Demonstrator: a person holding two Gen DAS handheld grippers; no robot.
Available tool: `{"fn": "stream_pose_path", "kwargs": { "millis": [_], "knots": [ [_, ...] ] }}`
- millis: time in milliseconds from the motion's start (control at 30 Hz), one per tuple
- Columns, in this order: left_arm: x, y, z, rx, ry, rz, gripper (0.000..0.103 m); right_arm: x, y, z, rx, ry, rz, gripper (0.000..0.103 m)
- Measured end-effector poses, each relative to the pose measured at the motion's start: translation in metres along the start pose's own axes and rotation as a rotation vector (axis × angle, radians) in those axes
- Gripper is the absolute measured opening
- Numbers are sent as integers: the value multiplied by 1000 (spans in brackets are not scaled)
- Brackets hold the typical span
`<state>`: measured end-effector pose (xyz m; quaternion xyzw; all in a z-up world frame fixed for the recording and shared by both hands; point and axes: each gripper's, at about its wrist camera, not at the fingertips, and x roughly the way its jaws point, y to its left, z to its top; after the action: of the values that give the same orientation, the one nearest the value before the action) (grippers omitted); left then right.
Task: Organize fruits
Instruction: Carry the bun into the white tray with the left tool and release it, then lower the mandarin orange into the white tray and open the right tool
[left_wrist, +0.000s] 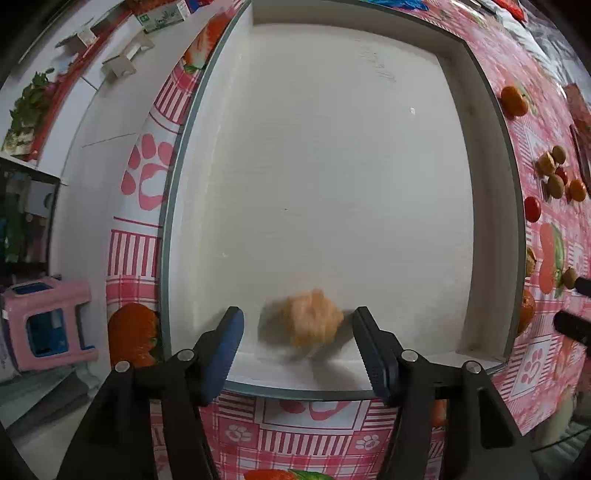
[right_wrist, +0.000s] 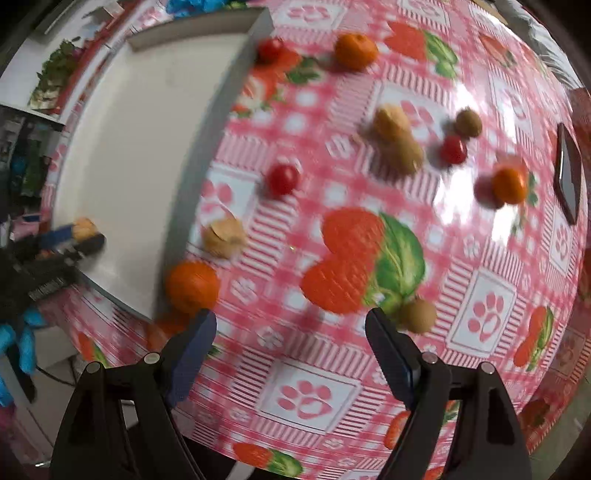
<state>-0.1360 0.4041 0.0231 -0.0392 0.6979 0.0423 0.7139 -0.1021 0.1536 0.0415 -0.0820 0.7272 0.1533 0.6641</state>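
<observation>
Hovering over the white tray, the left gripper gapes apart around a blurred tan fruit near the tray's front edge; the right gripper spreads wide above the tablecloth, beside an orange.

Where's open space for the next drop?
White tray: floor is bare beyond the tan fruit between the left claw's open jaws. Crowded: cloth by the tray's right wall, with oranges, tomatoes and kiwis scattered ahead of the open right claw.
</observation>
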Motion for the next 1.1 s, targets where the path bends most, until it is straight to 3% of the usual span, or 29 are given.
{"fn": "stream_pose_path", "kwargs": {
  "millis": [100, 333, 567, 633, 767, 1000, 1100],
  "knots": [
    [0, 5, 1, 15, -8, 37, 73, 8, 6, -5, -27, 8, 3, 85],
    [0, 15, -1, 47, -5, 28, 73, 25, 57, 5, -208, -9, 18, 83],
    [-10, 15, -6, 43, -19, 44, 73, 37, 91, 14, -267, -20, 72, 58],
    [-17, 17, -11, 35, -31, 40, 73, 39, 96, 15, -271, -20, 94, 43],
    [-27, 19, -12, 12, -49, 32, 73, 42, 103, 17, -268, -37, 103, 43],
    [-34, 13, -17, 9, -66, 31, 73, 7, 68, -4, -199, -96, 126, 43],
    [-39, 14, -16, -8, -73, 40, 73, -8, 82, -3, -209, -127, 158, 43]
  ]
}}
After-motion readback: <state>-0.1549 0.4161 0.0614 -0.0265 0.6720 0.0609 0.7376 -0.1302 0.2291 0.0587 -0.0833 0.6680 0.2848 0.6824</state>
